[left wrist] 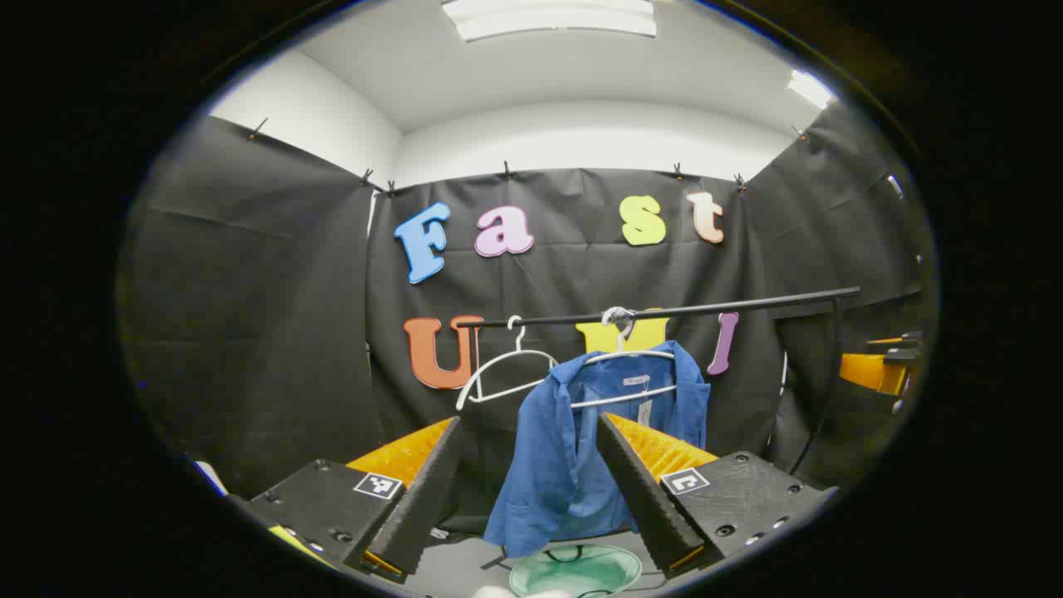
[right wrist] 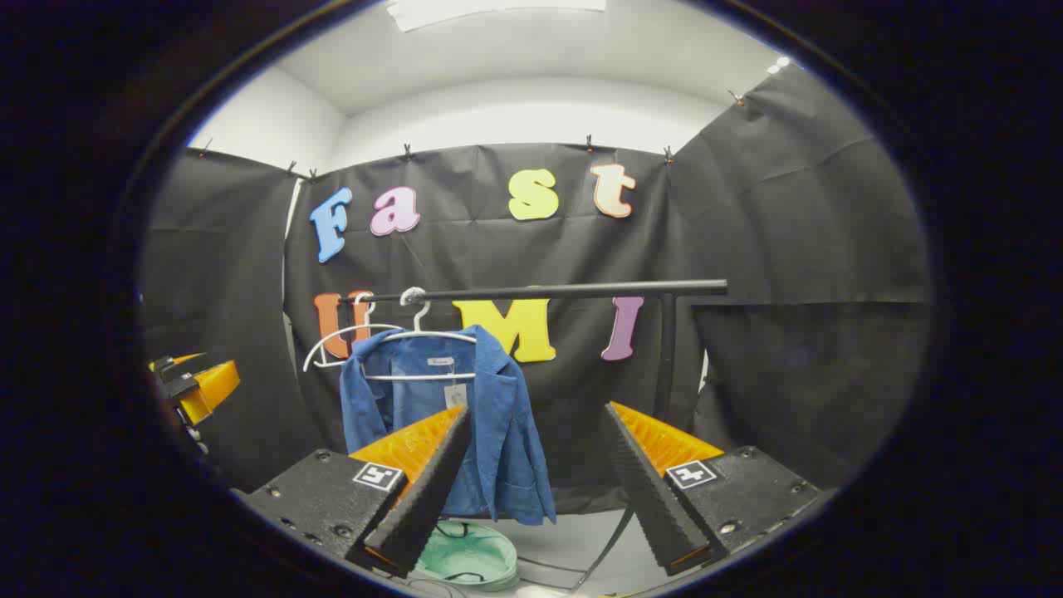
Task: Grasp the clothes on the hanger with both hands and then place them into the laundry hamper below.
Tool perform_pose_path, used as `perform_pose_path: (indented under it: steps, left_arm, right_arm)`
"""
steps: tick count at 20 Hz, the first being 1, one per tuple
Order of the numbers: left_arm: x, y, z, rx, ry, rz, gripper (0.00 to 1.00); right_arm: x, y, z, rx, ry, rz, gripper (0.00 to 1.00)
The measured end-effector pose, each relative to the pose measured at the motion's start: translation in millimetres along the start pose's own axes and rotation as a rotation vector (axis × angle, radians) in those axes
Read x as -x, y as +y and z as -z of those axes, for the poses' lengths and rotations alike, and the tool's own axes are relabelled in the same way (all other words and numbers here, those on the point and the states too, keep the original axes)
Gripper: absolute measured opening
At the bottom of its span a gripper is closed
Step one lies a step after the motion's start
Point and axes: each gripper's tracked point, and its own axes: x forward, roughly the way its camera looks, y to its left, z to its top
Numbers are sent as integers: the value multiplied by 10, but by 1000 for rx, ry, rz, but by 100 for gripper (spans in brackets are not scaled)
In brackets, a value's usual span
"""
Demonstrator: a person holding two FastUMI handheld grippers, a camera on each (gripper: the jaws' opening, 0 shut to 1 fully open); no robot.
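Hanging from a white hanger (left wrist: 619,359) on the black rail (left wrist: 664,311), the blue shirt (left wrist: 573,448) sits at the centre of the left gripper view, drooping lower on its left side. A second, bare hanger (left wrist: 507,374) hangs just to its left on the same rail. The green hamper (left wrist: 575,570) lies at the bottom centre, below the shirt.

The left gripper (left wrist: 531,482) has its jaws wide apart, holding nothing, with the shirt showing between its fingers, farther off. At the right edge of this view an orange and black part of the other gripper shows.

In the right gripper view the shirt (right wrist: 448,423) hangs left of centre, the hamper (right wrist: 467,555) below it. The right gripper (right wrist: 540,477) also stands wide and holds nothing, its left finger (right wrist: 423,490) overlapping the shirt in the picture.
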Motion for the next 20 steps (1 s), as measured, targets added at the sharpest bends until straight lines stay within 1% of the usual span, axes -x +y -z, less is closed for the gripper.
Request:
perform_pose_path:
  steps: [1, 3, 7, 8, 9, 10, 11, 12, 14, 15, 17, 20]
  left_arm:
    - [-6, 2, 10, 0, 4, 1, 98]
    - [-3, -1, 0, 6, -1, 5, 98]
    - [-3, -27, 19, 24, -3, 20, 98]
    - [2, -24, 31, 26, -1, 23, 98]
    - [3, -31, 43, 28, 1, 32, 98]
    - [-8, -39, 51, 31, -1, 41, 98]
    - [-25, -32, 70, 33, -1, 44, 98]
    - [-38, -28, 108, 30, 4, 42, 98]
    - [-57, -6, 187, 31, 19, 34, 98]
    - [-63, -20, 216, 37, 23, 34, 98]
    - [-111, -71, 303, 47, 25, 42, 99]
    - [-266, -102, 450, 51, 30, 23, 95]
  right_arm:
    - [-6, 12, -8, -4, 1, 0, 100]
    - [8, 42, 12, -2, 3, -1, 99]
    - [8, 74, 47, 8, 0, 12, 100]
    - [8, 100, 72, 6, 1, 10, 98]
    - [-8, 121, 83, 5, 2, 10, 100]
    - [-13, 135, 102, 4, 1, 13, 99]
    - [-20, 157, 115, 4, 1, 15, 100]
    - [-41, 201, 148, 7, 5, 13, 98]
    - [-69, 272, 201, 11, 13, 2, 99]
    - [-95, 294, 223, 13, 17, -1, 100]
    - [-162, 299, 304, 23, 22, -1, 99]
    - [-393, 319, 415, 40, 25, -8, 98]
